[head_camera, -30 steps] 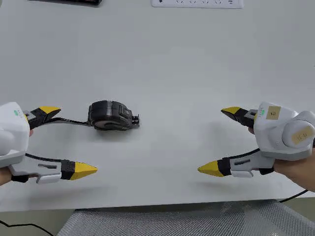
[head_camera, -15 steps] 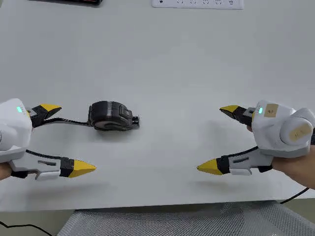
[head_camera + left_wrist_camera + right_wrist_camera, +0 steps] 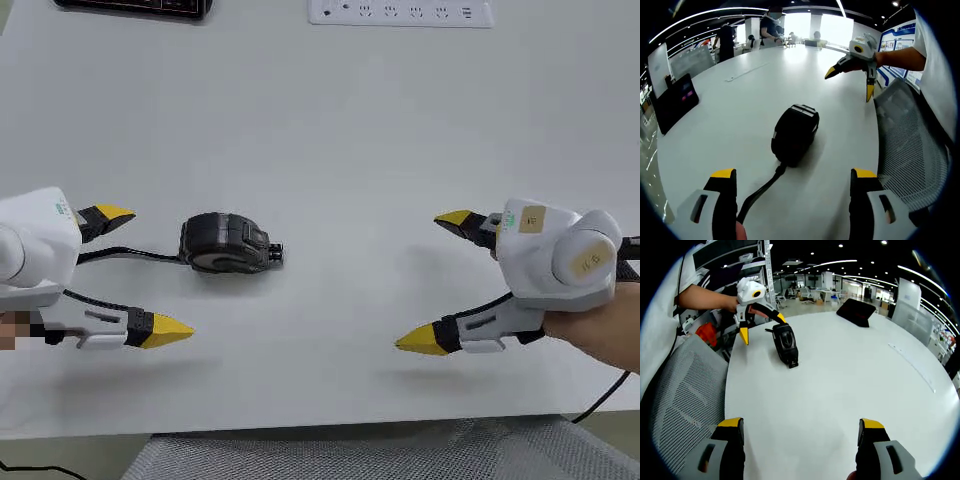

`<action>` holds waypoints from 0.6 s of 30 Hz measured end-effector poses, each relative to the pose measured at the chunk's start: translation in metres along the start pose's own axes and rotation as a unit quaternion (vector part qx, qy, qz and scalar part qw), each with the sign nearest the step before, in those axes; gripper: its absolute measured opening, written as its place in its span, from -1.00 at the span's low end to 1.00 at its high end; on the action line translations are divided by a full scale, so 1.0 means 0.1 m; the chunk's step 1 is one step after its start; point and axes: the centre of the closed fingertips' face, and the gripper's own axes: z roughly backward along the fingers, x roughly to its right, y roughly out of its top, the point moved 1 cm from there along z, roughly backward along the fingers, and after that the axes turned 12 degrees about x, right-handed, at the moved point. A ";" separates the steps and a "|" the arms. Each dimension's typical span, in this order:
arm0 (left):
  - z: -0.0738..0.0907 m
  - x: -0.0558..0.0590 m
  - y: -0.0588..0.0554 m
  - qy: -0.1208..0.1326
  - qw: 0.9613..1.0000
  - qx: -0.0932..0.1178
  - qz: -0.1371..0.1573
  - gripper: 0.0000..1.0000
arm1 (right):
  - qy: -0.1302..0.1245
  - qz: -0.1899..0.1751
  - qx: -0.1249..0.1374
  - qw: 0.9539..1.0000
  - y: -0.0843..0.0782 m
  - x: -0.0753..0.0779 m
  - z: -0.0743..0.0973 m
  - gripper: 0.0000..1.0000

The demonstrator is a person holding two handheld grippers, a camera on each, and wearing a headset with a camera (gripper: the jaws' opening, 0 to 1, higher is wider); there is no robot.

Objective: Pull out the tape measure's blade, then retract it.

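The left gripper (image 3: pixel 155 270) is spread wide and holds nothing. The black tape measure (image 3: pixel 225 243) lies flat on its side on the white workbench (image 3: pixel 340 150), just ahead of this gripper's jaw tips and not yet between them. Its black wrist strap (image 3: pixel 130 254) trails back from the case toward the left gripper and, in the left gripper view, runs in between the two jaws. The blade's hook tab (image 3: pixel 277 252) sits drawn in against the case mouth, on the side away from the left gripper. It faces the right gripper (image 3: pixel 420 281), which is well apart across bare table, also wide open and empty, with its jaws aimed at the case.

The layout suggests split roles: the near gripper steadies the case while the far one draws the blade out toward itself. With the blade fully wound in, the pull has probably not begun. The hook tab is small and low to the surface, so it will likely need a fine pinch, and the strap could snag under a closing jaw.
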 end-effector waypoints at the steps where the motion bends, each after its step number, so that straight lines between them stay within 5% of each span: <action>1: -0.01 -0.01 0.00 -0.002 1.000 -0.002 -0.002 0.80 | 0.001 0.002 -0.001 1.000 0.00 0.01 0.00 0.88; 18: -0.18 -0.10 0.06 -0.023 0.999 -0.030 -0.026 0.43 | 0.017 0.018 -0.008 1.000 0.06 0.08 -0.06 0.87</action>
